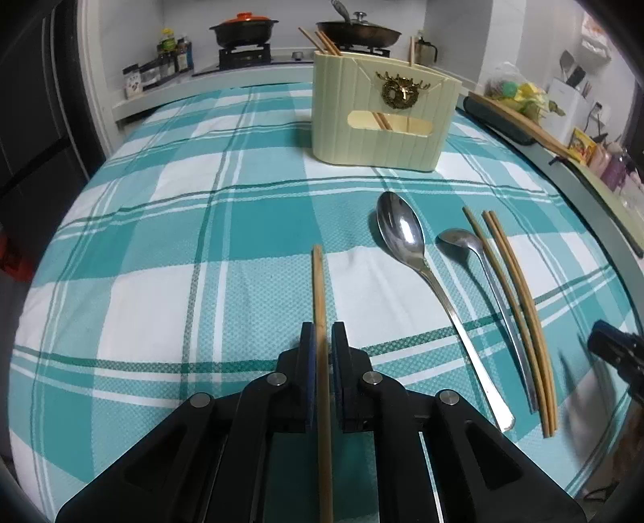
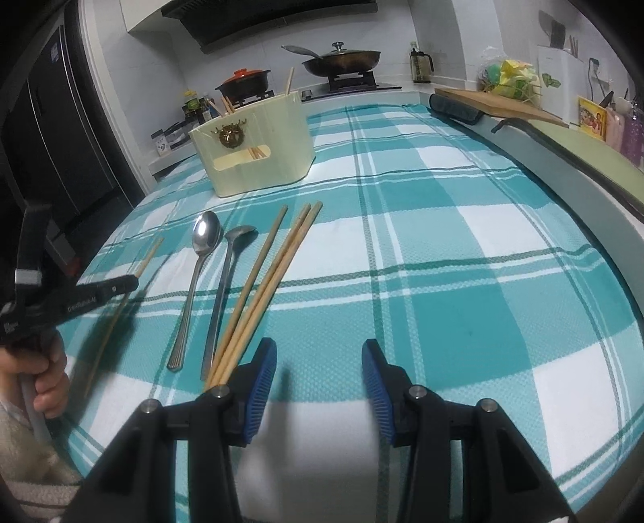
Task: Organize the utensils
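My left gripper [image 1: 322, 330] is shut on a single wooden chopstick [image 1: 320, 289] that points away over the teal checked cloth [image 1: 181, 249]. To its right lie a large steel spoon [image 1: 402, 233], a smaller spoon [image 1: 459, 241] and three chopsticks [image 1: 515, 289]. The cream utensil holder [image 1: 382, 120] stands farther back with chopsticks in it. In the right wrist view my right gripper [image 2: 320, 354] is open with nothing between its fingers, just right of the near ends of the three chopsticks [image 2: 273, 273]. A hand holds the left gripper [image 2: 133, 279] at the left edge.
Behind the table a stove carries a clay pot [image 1: 243, 30] and a lidded wok [image 1: 358, 32]. Condiment bottles [image 1: 169, 56] stand at the back left. A cutting board [image 2: 495, 102] and clutter line the counter on the right, past the table's grey edge [image 2: 583, 177].
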A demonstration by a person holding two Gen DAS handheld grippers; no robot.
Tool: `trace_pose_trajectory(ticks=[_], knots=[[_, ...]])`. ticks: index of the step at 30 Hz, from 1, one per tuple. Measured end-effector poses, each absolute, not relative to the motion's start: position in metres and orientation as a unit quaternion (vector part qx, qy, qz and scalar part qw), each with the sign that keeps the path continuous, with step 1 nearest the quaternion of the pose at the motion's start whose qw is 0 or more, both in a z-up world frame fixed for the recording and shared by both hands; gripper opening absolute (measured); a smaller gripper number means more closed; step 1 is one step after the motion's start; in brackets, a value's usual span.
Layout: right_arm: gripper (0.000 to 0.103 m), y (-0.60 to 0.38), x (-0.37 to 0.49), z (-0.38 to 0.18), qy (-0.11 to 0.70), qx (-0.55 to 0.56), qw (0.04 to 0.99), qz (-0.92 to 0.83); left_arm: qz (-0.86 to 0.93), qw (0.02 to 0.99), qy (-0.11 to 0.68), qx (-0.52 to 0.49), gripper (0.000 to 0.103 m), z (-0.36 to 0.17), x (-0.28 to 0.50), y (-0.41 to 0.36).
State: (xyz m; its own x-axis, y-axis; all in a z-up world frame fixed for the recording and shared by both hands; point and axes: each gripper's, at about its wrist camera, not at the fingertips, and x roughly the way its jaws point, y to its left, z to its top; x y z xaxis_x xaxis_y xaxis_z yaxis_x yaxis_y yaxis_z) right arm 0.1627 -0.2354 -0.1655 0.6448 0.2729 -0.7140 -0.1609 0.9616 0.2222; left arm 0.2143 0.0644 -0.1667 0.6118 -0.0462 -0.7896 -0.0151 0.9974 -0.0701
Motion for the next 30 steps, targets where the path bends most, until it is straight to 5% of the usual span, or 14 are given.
trace_pose_trajectory(ticks=[2, 4, 10, 21, 27, 30], knots=[[0.044, -0.233, 0.182, -0.163, 0.408, 0.076, 0.901, 0.124, -0.007, 0.899, 0.435, -0.044, 0.036, -0.165, 0.21, 0.066], [0.035, -0.225, 0.201, -0.163, 0.417, 0.077, 0.896, 0.131, -0.003, 0.903, 0.426, -0.049, 0.044, -0.163, 0.204, 0.068], [0.018, -0.193, 0.238, -0.18, 0.467, 0.074, 0.868, 0.152, 0.001, 0.905, 0.423, -0.054, 0.045, -0.158, 0.186, 0.073], [0.014, -0.157, 0.246, -0.179, 0.474, -0.077, 0.872, 0.098, 0.008, 0.904, 0.424, -0.049, 0.045, -0.156, 0.171, 0.073], [0.014, -0.189, 0.223, -0.178, 0.47, -0.064, 0.878, 0.063, 0.015, 0.902, 0.427, -0.056, 0.068, -0.157, 0.157, 0.088], [0.024, -0.202, 0.21, -0.178, 0.468, -0.055, 0.881, 0.047, 0.008, 0.904, 0.424, -0.058, 0.08, -0.158, 0.152, 0.085]])
